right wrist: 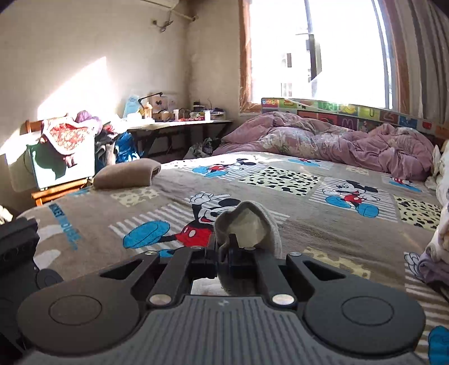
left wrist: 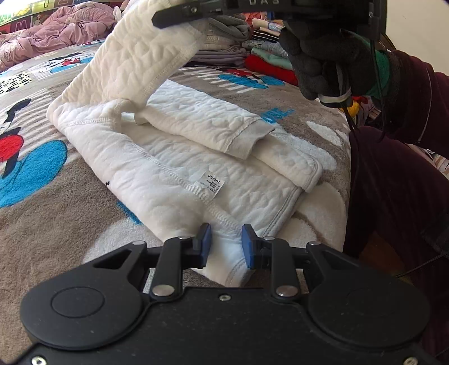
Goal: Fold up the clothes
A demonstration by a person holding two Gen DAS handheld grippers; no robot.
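A white quilted garment (left wrist: 174, 168) lies partly folded on the cartoon-print blanket (left wrist: 42, 219), its size label facing up. One sleeve (left wrist: 202, 118) is folded flat across it. The other sleeve (left wrist: 134, 61) is lifted high above it, and its cuff (right wrist: 249, 221) is pinched in my right gripper (right wrist: 223, 252), which is shut. In the left wrist view that right gripper (left wrist: 168, 19) sits at the top, held by a black-gloved hand (left wrist: 322, 56). My left gripper (left wrist: 226, 244) is at the garment's near hem, its blue pads closed on the bunched fabric between them.
Stacks of folded clothes (left wrist: 247, 47) stand at the far side of the bed. A pink quilt (right wrist: 336, 143) is heaped under the window, and a brown pillow (right wrist: 126, 174) lies at the bed's left edge. A person in dark red (left wrist: 398, 182) stands at the right.
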